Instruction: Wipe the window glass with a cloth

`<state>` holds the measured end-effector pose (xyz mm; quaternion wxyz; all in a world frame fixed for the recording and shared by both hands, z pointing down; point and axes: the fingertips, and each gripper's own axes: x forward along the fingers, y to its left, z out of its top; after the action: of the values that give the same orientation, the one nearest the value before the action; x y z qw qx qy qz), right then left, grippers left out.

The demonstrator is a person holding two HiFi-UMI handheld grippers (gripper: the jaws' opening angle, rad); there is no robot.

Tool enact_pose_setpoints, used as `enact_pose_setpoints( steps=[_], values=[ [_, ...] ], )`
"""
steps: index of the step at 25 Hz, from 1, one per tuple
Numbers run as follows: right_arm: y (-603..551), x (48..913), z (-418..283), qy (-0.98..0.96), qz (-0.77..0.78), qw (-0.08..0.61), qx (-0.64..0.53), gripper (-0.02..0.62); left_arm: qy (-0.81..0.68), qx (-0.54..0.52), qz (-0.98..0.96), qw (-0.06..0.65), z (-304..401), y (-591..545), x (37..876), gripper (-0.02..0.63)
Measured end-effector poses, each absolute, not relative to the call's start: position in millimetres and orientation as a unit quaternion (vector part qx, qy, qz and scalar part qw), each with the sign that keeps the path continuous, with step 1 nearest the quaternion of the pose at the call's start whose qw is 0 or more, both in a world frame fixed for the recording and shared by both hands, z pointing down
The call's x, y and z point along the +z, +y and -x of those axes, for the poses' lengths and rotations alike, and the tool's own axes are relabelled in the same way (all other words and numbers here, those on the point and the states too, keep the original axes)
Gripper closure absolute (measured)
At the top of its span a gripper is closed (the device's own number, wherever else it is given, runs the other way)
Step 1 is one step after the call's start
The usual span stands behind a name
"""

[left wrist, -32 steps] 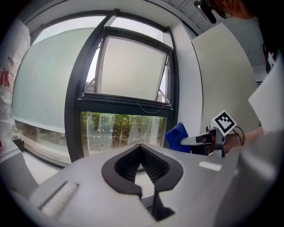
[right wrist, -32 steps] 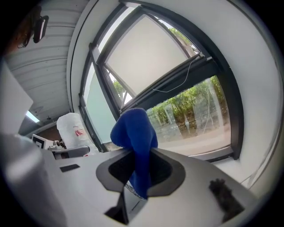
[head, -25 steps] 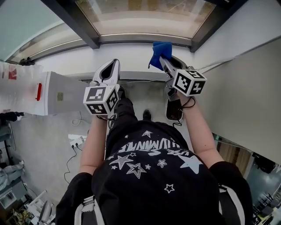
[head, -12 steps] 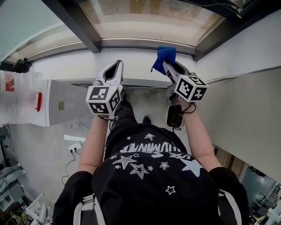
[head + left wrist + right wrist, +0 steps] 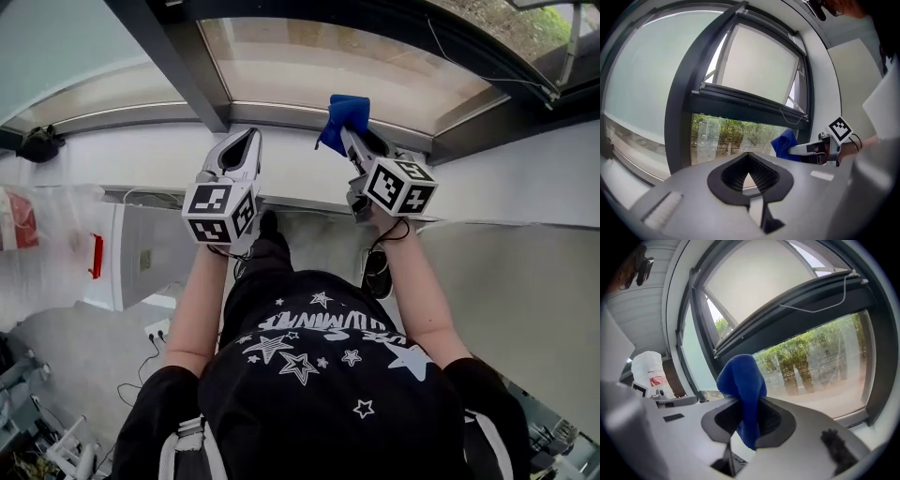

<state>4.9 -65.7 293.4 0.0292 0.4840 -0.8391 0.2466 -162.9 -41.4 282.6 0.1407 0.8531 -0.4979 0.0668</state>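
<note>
A blue cloth (image 5: pixel 344 116) sticks out of my right gripper (image 5: pixel 353 139), which is shut on it, just short of the window glass (image 5: pixel 337 64). In the right gripper view the blue cloth (image 5: pixel 743 390) hangs bunched between the jaws, with the window glass (image 5: pixel 820 366) and green trees behind it. My left gripper (image 5: pixel 246 147) is shut and holds nothing, level with the right one and to its left above the white sill (image 5: pixel 169 150). From the left gripper view my left gripper (image 5: pixel 749 167) points at the window glass (image 5: pixel 726 136), with the blue cloth (image 5: pixel 785 143) at the right.
Dark window frame bars (image 5: pixel 178 56) divide the panes. A white cabinet with a red mark (image 5: pixel 122 253) stands at the left. A white wall (image 5: pixel 525 272) closes the right side. Cables (image 5: pixel 150 337) lie on the floor below.
Both grippers have risen toward the glass, and the right one carries the cloth closer to the pane. The view has tilted up, showing more window.
</note>
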Motion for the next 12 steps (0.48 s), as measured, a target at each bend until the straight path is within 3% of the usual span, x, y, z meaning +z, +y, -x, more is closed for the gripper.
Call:
enact_pose_setpoints(
  steps=[12],
  values=[
    [-183.1, 303.6, 151.5, -0.876, -0.409, 0.083, 0.243, 0.522, -0.521, 0.067, -0.84, 0.134, 254.2, -144.9, 276.3, 0.598]
  ],
)
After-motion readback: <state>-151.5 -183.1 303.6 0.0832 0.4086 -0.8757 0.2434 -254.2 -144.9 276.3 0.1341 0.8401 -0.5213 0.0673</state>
